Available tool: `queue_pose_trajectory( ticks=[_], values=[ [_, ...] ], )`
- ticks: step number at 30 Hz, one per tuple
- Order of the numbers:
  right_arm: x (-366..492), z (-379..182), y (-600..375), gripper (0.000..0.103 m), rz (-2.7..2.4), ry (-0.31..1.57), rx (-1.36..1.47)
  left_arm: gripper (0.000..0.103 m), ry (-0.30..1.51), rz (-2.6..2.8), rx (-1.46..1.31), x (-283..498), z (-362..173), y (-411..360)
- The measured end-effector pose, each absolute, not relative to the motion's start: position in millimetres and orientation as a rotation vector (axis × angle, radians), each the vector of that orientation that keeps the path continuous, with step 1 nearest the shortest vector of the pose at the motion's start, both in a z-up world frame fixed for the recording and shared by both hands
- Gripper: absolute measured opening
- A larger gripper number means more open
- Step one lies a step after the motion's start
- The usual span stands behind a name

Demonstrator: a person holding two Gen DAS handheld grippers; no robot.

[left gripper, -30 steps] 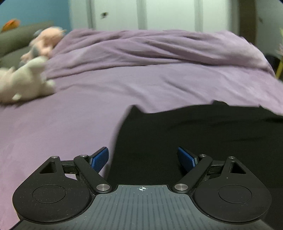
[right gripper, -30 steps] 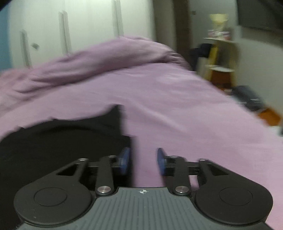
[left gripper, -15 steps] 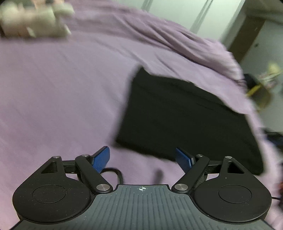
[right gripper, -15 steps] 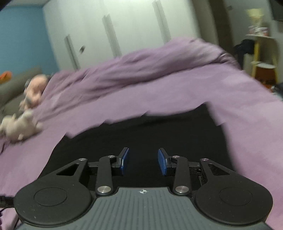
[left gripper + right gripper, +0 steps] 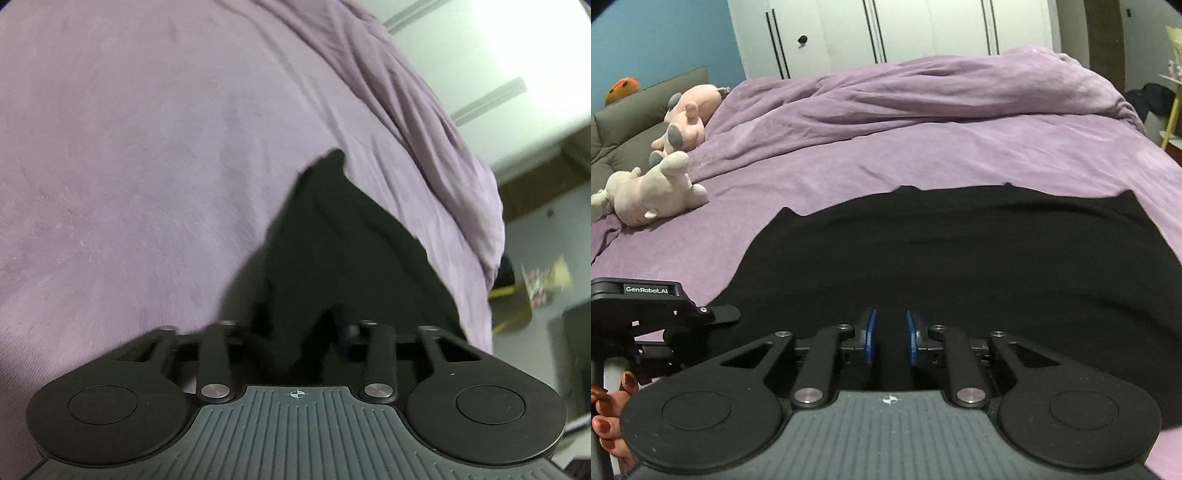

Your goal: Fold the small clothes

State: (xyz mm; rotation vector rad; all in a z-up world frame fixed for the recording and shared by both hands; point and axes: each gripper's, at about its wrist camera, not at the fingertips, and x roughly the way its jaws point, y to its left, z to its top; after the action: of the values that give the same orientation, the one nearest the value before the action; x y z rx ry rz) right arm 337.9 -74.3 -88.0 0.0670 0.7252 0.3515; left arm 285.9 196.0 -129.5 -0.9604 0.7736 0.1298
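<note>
Purple fleece bedspread (image 5: 960, 147) carries the flat black cotton garment (image 5: 960, 258), whose corner at your seven o'clock your left claw (image 5: 295, 343), wide a second ago, is now closing on, while your right claw (image 5: 889, 338) narrows empty above its near hem, so folding can begin.

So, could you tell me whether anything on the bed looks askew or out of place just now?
Yes: the black garment lies flat in the right wrist view, but its near-left corner is bunched up between the closing jaws of the left gripper, so its left edge ripples. Two plush toys lie tumbled near the headboard. Nothing looks damaged.
</note>
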Motion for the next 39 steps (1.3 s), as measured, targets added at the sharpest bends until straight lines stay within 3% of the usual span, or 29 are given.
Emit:
queue_pose_trajectory(
  ticks=[2, 7, 18, 27, 35, 39],
  values=[
    [344.5, -97.0, -60.9, 0.014, 0.342, 0.741, 0.057, 0.025, 0.769, 0.135, -1.034, 285.9, -137.6, 203.0],
    [343.1, -116.8, -41.1, 0.014, 0.324, 0.732, -0.027, 0.018, 0.768, 0.105, -0.985, 292.6, -139.8, 202.5],
    [343.4, -107.7, -56.1, 0.013, 0.366, 0.761, -0.029, 0.015, 0.775, 0.118, -0.934, 297.2, -133.4, 196.1],
    [319.8, -81.9, -133.9, 0.014, 0.28, 0.688, 0.178, 0.014, 0.818, 0.17, -0.752, 310.8, -107.9, 174.7],
    [319.5, -82.9, -201.0, 0.015, 0.171, 0.678, 0.307, 0.014, 0.788, 0.023, -0.459, 335.9, -59.8, 92.4],
    [317.0, -86.1, -214.1, 0.015, 0.153, 0.68, 0.318, 0.014, 0.818, -0.081, -0.397, 351.7, -63.8, 35.6]
  ],
)
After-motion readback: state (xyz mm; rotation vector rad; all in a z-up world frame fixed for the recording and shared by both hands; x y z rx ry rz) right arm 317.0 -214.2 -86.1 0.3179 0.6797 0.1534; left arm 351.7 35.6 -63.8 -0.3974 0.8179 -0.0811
